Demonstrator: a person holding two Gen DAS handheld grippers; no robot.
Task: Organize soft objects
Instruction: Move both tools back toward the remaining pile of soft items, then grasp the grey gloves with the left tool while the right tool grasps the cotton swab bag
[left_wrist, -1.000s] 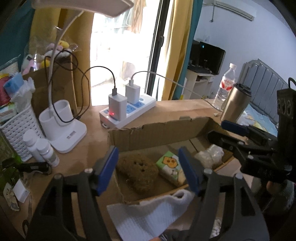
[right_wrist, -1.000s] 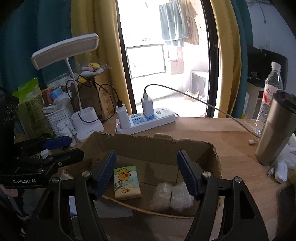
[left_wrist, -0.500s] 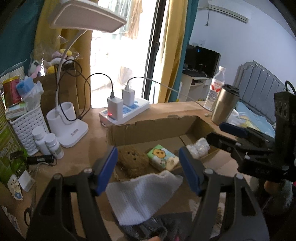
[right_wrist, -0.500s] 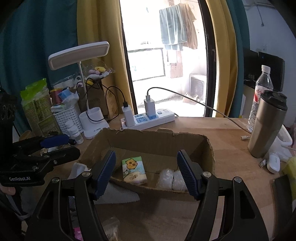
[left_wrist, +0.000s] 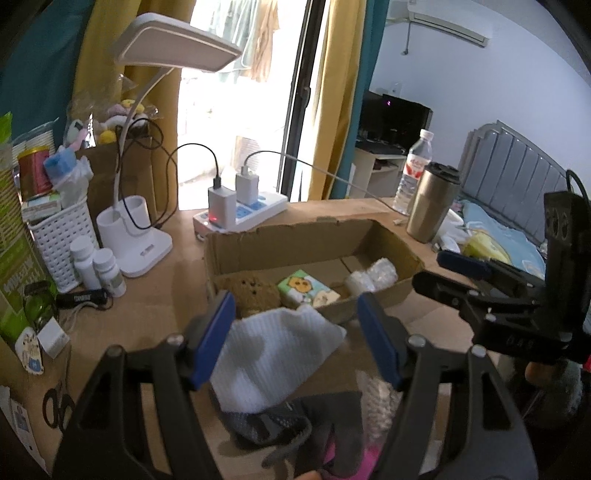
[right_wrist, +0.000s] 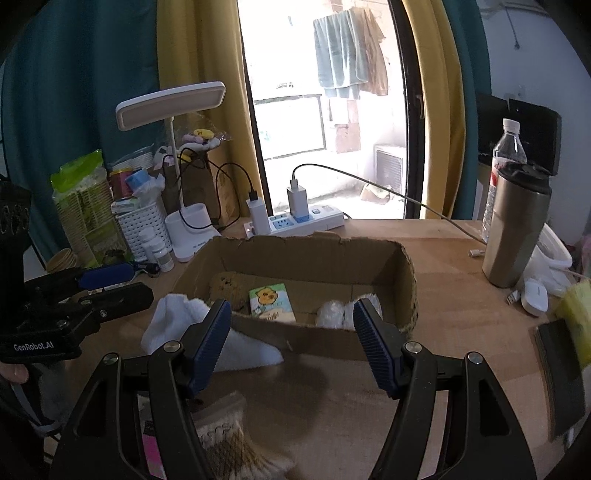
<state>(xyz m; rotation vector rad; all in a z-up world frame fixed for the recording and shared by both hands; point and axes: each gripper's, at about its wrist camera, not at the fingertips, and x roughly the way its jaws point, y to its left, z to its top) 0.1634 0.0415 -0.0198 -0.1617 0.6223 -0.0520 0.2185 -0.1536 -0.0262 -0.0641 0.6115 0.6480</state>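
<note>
From the left wrist view, the white cloth lies crumpled on the wooden desk directly between and just beyond the fingers of the left gripper, whose blue pads are spread wide with nothing clamped between them. The cloth's far edge sits against the near wall of the cardboard box. Inside the box lie a brown plush toy, a tissue pack printed with a cartoon duck, and a clear plastic bundle, side by side (plush on the left, bundle on the right). Dark fabric items are heaped below the cloth, near the camera. The right gripper reaches in from the right edge, seen sideways, level with the box's right end.

From the right wrist view, the right gripper hovers before the box with its jaws wide apart and empty, pointing at the near wall. The cloth lies left of centre, partly behind the left-side finger. The tissue pack, plush and bundle rest inside. The left gripper enters from the left, held roughly level just above the desk, its tips close to the cloth (a bare fingertip shows at its handle).
</note>
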